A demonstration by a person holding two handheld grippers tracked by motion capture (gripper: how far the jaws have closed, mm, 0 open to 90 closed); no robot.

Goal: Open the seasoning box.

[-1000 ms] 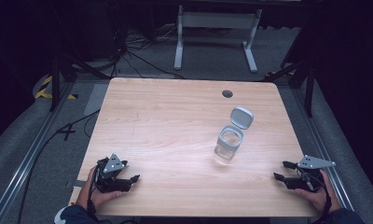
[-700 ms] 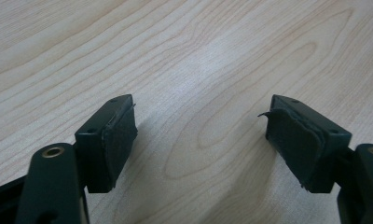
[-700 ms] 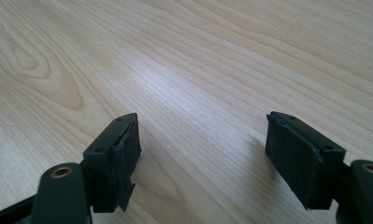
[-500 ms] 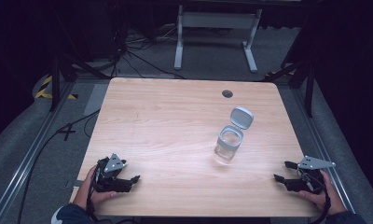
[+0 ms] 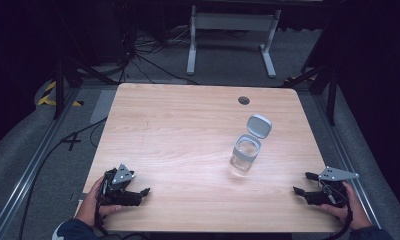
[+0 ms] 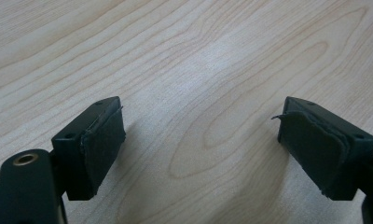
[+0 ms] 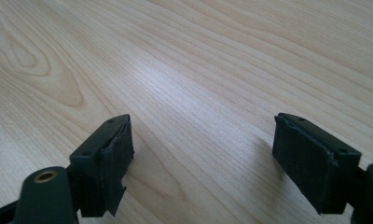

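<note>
A: Wooden table (image 5: 188,135) spanning the centre of the high view, dark floor, cables and a white metal stand (image 5: 231,37) beyond its far edge at the top of the frame. Small round grommet hole (image 5: 244,100) near the far edge, right of centre.

B: And on the table?

A: Clear jar (image 5: 246,153) standing upright, right of centre, its grey flip lid (image 5: 258,126) swung up and back, so the mouth lies open. Looks empty, though hard to tell for sure at this size. Nearer the right hand than the left, probably the easier reach from there.

B: Grippers?

A: Left gripper (image 5: 140,194) at the lower left, held in a hand at the near edge of the table. Right gripper (image 5: 303,184) at the lower right, likewise held low at the near edge. Both well apart from the jar, jaws pointing inward across the table, likely a resting pose ahead of a reach.

B: Open or closed?

A: Both spread wide, having just been opening, with nothing between the pads. Bare wood grain ahead of the left gripper's pads (image 6: 104,137) and the right gripper's pads (image 7: 302,158), frayed at the edges. Nothing held.
</note>
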